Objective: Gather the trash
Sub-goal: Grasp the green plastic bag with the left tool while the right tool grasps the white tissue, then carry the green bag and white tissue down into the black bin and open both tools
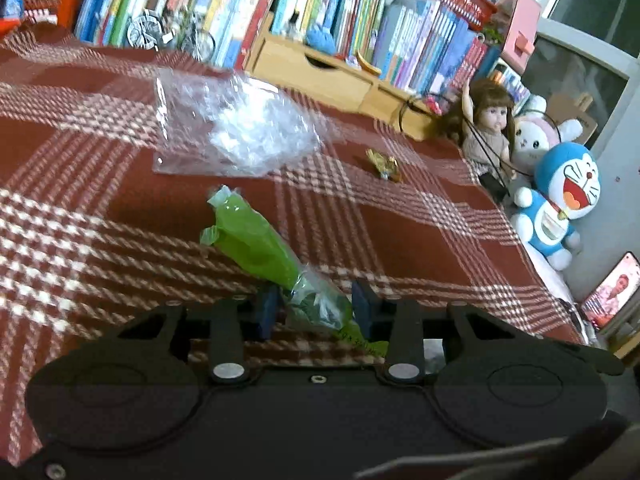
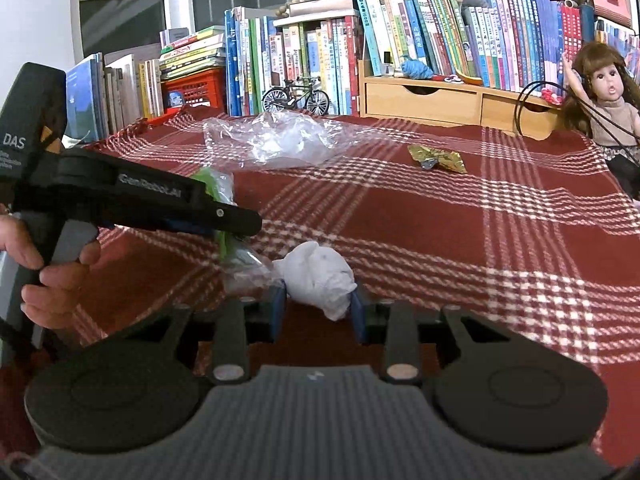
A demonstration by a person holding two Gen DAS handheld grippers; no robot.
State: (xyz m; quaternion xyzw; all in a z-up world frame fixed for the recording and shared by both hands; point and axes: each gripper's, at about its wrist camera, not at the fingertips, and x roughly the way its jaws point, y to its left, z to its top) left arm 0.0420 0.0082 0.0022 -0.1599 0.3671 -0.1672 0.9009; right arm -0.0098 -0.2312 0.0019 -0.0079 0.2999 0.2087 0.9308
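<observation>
Left tool (image 1: 316, 312) clamped on green wrapper (image 1: 256, 240), right tool (image 2: 318, 312) on tissue wad (image 2: 320, 272), mid-cloth (image 2: 440, 232), far from edges.

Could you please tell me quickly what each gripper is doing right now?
Left gripper: closed on the green plastic bag.
Right gripper: closed on the white crumpled tissue.

Dim indoor light, dark windows (image 2: 120, 20), motion blur over the left view's tablecloth (image 1: 120, 200), fisheye-bent edges
</observation>
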